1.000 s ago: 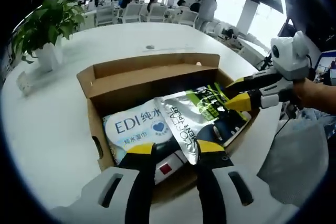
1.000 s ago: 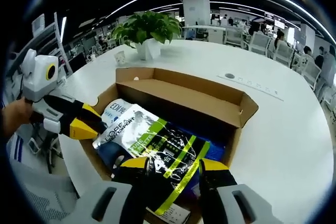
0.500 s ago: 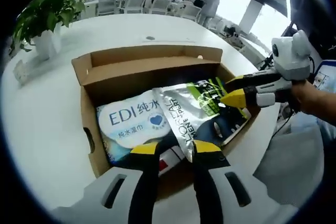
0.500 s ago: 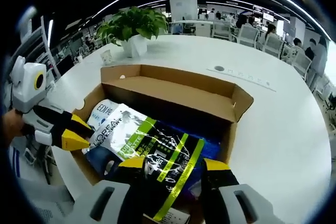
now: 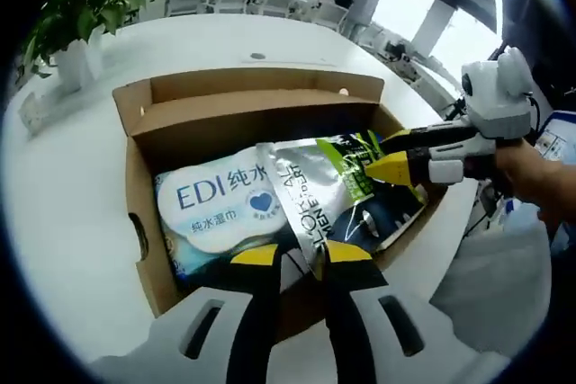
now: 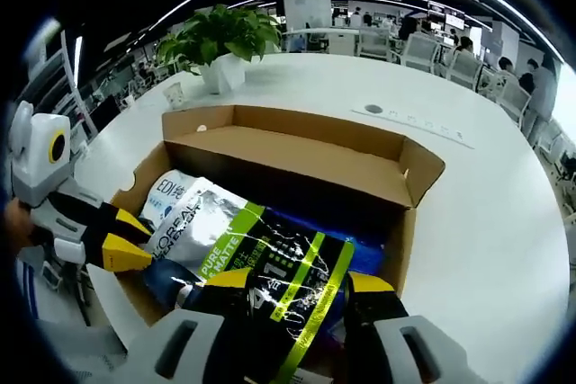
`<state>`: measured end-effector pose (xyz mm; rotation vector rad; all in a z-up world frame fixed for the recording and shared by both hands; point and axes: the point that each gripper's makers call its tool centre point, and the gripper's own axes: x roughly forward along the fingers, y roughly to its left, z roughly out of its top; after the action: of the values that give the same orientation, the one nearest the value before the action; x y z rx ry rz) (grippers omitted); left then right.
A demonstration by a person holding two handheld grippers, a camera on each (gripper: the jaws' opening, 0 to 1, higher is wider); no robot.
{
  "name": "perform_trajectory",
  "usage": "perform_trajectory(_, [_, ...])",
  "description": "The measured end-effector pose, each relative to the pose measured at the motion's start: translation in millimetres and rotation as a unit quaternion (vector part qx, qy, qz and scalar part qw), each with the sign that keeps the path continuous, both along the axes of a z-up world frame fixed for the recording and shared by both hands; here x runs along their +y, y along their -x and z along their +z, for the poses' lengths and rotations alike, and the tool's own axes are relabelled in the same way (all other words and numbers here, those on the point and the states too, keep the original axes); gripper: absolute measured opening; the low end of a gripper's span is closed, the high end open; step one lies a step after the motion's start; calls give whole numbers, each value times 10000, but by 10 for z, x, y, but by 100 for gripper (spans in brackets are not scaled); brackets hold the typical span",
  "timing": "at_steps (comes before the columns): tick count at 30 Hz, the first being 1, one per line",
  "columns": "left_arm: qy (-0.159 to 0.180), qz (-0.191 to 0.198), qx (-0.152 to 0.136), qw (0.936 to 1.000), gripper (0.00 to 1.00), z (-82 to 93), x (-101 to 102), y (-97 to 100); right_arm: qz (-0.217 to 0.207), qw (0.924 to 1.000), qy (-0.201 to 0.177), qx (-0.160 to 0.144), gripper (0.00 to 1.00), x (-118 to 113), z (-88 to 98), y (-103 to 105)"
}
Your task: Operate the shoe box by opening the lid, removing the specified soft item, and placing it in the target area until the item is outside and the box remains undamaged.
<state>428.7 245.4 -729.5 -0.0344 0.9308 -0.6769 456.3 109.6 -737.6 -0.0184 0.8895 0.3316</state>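
An open brown cardboard shoe box (image 5: 243, 87) sits on a white round table (image 5: 54, 186). Inside lie a white and blue EDI wet-wipes pack (image 5: 216, 204) and, on top of it, a silver, black and green L'Oreal pouch (image 5: 315, 195). My left gripper (image 5: 301, 256) is open at the box's near wall, its jaws narrowly either side of the pouch's silver corner. My right gripper (image 6: 295, 283) is open, its jaws wide on both sides of the pouch's (image 6: 261, 258) black and green end. The right gripper (image 5: 382, 157) touches the pouch from the right, and the left gripper (image 6: 121, 240) from the left.
A potted green plant (image 5: 81, 15) stands far left on the table, also the plant (image 6: 216, 38) behind the box (image 6: 297, 123). The box's lid flap stands up along the far side. A person's hand (image 5: 531, 177) holds the right gripper. Office chairs and people fill the background.
My left gripper's jaws have narrowed around the pouch's silver corner and moved closer into the box. The right gripper has stayed at the pouch's other end, jaws as wide as before.
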Motion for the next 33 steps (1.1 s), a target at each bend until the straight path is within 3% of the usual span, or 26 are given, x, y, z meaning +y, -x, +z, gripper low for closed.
perform_trajectory(6, [28,-49,5,10000,11,6,-24,1,-92,9997,-237,30,34,-2,11,0])
perform_trajectory(11, [-69,-112,35,9999,8,-25,-20,28,-240,9985,-489,99,26,-9,26,31])
perform_trajectory(19, [-115,-163,9,9998,4,-20,-7,20,-244,9985,-491,85,18,-38,51,42])
perform_trajectory(26, [-184,-237,-13,9995,1,-3,3,21,-277,9987,-430,31,1,-115,89,48])
perform_trajectory(33, [-236,-239,-19,9994,0,15,21,31,-286,9978,-595,14,0,-73,137,57])
